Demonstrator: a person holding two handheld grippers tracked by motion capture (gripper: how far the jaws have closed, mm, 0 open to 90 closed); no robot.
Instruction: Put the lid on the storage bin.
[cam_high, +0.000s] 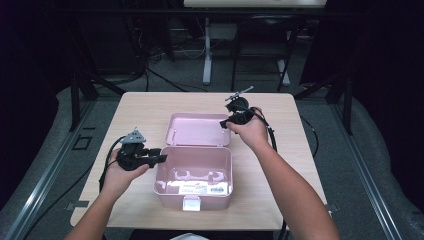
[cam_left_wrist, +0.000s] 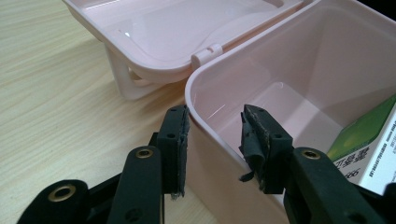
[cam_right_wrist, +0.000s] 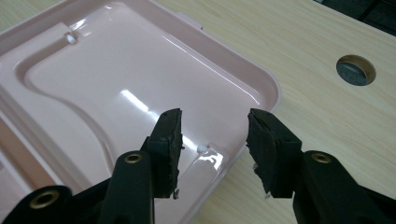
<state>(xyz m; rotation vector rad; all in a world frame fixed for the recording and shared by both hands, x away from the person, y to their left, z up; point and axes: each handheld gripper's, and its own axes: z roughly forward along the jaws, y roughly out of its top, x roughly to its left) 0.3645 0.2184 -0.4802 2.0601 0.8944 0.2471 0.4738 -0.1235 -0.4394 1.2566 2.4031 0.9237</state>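
open pink box (cam_high: 194, 172) on pale wood table (cam_high: 140, 107), dark room.

A box (cam_high: 194, 172) stands on the table (cam_high: 135, 107), near the front edge and about midway across. Its lid (cam_high: 197, 129) lies open flat on the table just behind it, joined along the box's far rim. Inside the box, against the near wall, lies a carton (cam_high: 200, 188). The left gripper (cam_high: 161, 158) is at the box's left wall, one jaw outside the wall and one inside. The right gripper (cam_high: 223, 123) is over the lid's far right corner. A round hole (cam_right_wrist: 356, 70) sits in the table beyond that corner.
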